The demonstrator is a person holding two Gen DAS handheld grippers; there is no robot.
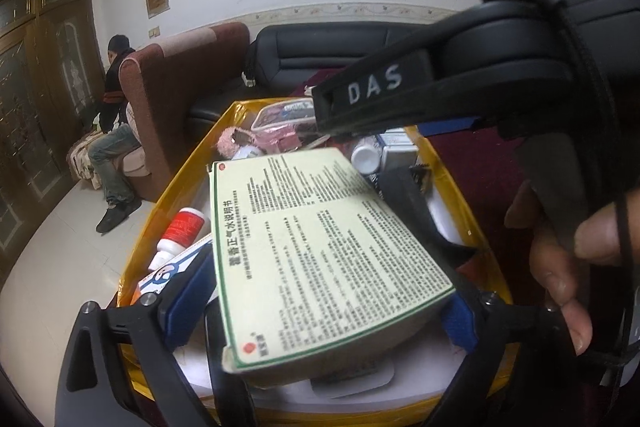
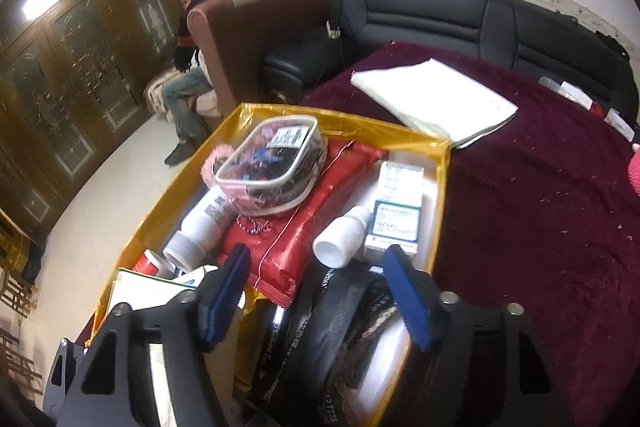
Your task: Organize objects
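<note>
1. In the lower centre of the left wrist view, my left gripper stands with its jaws wide. The pale green medicine box lies tilted between the blue pads. I cannot tell whether either pad touches it; I judge it to be resting on the pile beneath, not gripped.

2. The box sits inside the yellow tray, which fills the middle of that frame. I read the tray as the collecting place, which would explain the crowding.

3. At the left of the tray, a small white bottle with a red label lies wedged against the wall, beside a blue-and-white carton.

4. The right gripper shows at the bottom of its own view, jaws well apart and nothing pinched. Below it lies a coiled black strap, apparently just dropped into the tray's near corner.

5. From the left view, the same tool crosses the upper right as a black arm, with a hand at the right edge.

6. In the middle of the right view, a clear pouch rides on a red packet; a white pill bottle leans against a blue-edged carton.

7. Upper right, a white notepad rests outside the tray on the maroon cloth, not yet sorted.
</note>
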